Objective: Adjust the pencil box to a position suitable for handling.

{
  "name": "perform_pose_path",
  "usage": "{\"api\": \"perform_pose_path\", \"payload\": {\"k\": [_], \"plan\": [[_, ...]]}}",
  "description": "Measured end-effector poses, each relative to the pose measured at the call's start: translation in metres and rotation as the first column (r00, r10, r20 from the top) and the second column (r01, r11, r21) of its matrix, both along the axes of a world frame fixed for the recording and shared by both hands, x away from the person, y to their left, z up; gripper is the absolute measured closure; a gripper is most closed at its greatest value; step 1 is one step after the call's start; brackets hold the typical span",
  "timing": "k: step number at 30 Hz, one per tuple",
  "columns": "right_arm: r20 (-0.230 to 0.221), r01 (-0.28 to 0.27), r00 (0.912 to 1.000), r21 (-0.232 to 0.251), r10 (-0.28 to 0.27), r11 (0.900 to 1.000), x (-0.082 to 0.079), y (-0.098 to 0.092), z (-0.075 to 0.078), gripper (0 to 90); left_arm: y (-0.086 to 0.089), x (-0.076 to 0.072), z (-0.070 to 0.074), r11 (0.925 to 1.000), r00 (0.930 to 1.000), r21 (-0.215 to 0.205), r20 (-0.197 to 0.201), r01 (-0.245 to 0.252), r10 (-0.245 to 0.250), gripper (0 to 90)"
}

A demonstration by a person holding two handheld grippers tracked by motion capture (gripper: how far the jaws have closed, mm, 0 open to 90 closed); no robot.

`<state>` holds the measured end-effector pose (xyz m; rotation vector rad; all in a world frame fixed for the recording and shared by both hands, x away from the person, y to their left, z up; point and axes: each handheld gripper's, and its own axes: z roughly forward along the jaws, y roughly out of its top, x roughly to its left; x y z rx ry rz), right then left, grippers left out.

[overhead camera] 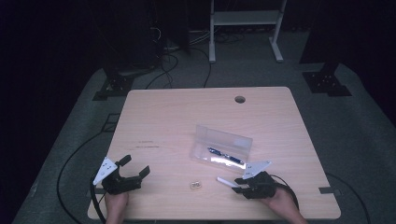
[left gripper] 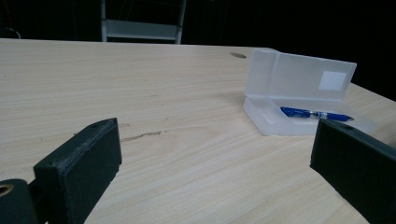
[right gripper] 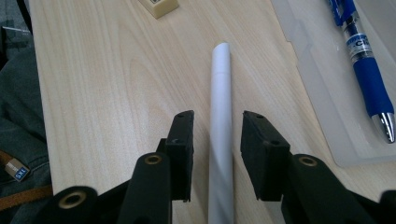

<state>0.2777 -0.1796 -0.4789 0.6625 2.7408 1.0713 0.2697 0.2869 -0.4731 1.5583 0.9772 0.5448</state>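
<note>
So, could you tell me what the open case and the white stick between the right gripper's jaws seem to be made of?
The case looks like frosted translucent plastic: the blue pen shows through its wall. The white stick is matte, smooth and opaque, probably plastic or paper; the look leaves that open.

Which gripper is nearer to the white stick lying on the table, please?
The right gripper: its jaws straddle the white stick with small gaps either side. The left gripper sits apart at the table's left side, jaws open.

Each hand-held gripper, left gripper and right gripper, has a black body, blocky black jaws with brass-ringed screw holes, a grey three-cornered top plate and a trailing black cable.
</note>
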Motion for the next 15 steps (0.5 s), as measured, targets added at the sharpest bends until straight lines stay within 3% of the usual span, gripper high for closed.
{"api": "perform_pose_path", "payload": {"k": [15], "plan": [[0.019,0.007,0.9998,-0.034,-0.007,0.999,-0.0004,0.0031,-0.0035,74.4,0.0,-0.0002,0.0001,1.0,1.0,-0.001,0.0,0.0,0.0,1.1]]}}
